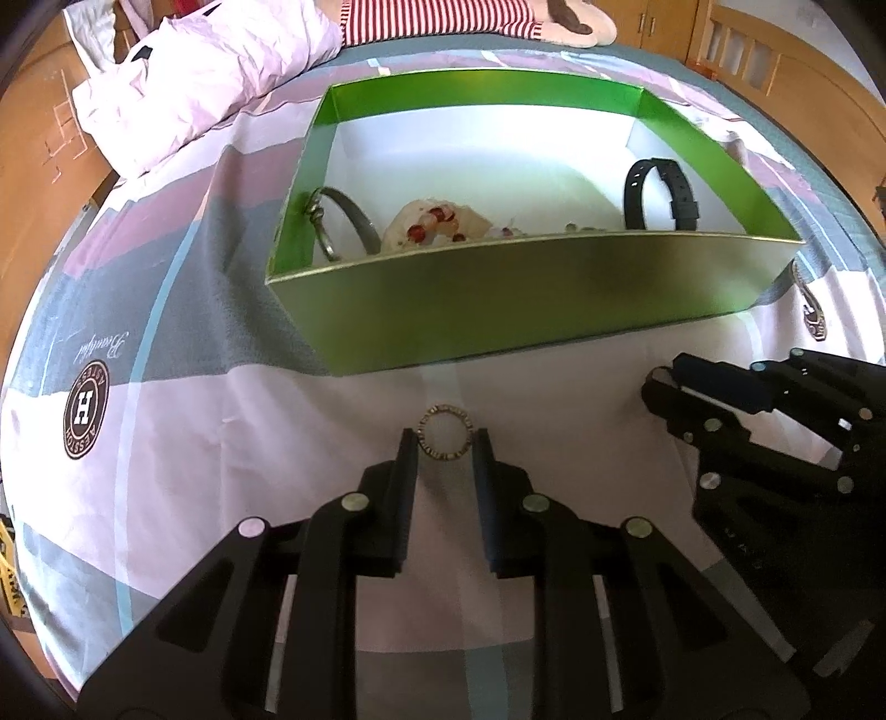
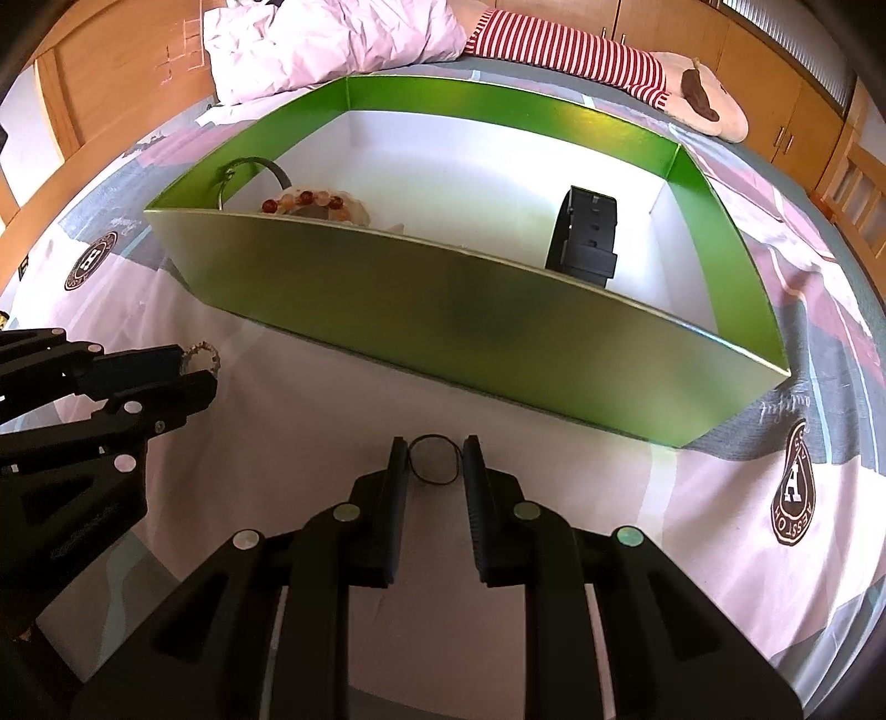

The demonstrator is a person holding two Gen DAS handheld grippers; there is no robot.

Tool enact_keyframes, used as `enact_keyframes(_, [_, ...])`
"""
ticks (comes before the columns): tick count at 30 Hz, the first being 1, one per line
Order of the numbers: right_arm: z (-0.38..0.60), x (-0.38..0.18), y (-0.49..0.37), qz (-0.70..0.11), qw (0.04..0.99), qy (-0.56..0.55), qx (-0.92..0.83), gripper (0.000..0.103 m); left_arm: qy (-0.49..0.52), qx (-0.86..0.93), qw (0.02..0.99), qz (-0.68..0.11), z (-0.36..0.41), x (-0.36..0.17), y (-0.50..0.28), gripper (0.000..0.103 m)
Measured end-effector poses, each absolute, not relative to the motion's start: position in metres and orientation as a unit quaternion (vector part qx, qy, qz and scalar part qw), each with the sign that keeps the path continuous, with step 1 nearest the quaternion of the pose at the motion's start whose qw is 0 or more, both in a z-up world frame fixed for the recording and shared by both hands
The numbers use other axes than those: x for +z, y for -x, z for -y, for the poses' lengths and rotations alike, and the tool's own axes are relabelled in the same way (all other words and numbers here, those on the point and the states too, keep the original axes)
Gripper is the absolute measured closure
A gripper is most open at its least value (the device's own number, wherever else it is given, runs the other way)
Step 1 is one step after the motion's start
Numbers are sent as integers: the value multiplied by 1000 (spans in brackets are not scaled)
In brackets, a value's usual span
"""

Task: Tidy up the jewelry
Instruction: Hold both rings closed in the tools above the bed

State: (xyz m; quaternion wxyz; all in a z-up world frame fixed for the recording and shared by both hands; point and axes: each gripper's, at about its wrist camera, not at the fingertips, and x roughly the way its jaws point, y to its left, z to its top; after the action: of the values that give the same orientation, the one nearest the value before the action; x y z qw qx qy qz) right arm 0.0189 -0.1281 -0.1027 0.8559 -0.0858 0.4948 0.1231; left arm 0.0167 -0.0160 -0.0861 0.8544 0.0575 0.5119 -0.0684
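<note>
Green cardboard forms the walls of a wide, shallow box (image 1: 531, 327) with a white floor, sitting on a bedsheet (image 1: 221, 443) patterned in pink, grey and white blocks with round dark logos. Inside the box, at its left end, a grey metal bangle (image 1: 338, 221) leans against the wall, and just beside it lies a beaded bracelet (image 1: 429, 224) of pale and red beads. Toward the right end a black strap (image 1: 662, 194) stands on edge in a loop, well apart from the beads. Outside the box, on the sheet in front of its near wall, the left gripper (image 1: 446, 443) has its two fingers on either side of a small studded ring (image 1: 446, 432); the ring's edges sit right at the fingertips, so it appears lightly pinched between them. The right gripper (image 2: 434, 451) is likewise closed around a thin black elastic band (image 2: 436, 461), whose sides touch both fingers while it lies against the sheet. Seen from the right wrist camera, the left gripper (image 2: 191, 368) shows at the left edge with the studded ring (image 2: 202, 354) at its tip; seen from the left wrist camera, the right gripper (image 1: 673, 382) enters from the right. Behind the box a crumpled pink quilt (image 1: 205, 77) is heaped beside a plush toy in a red-and-white striped shirt (image 2: 565, 50), and wooden furniture (image 2: 111, 72) rings the bed.
</note>
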Motion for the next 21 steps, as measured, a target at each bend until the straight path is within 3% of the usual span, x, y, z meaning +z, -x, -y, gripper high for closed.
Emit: enact_keyframes(21, [127,-103,-20,-494,857,86,119,83,-62,-73,853,-513,21,-91,-19,83])
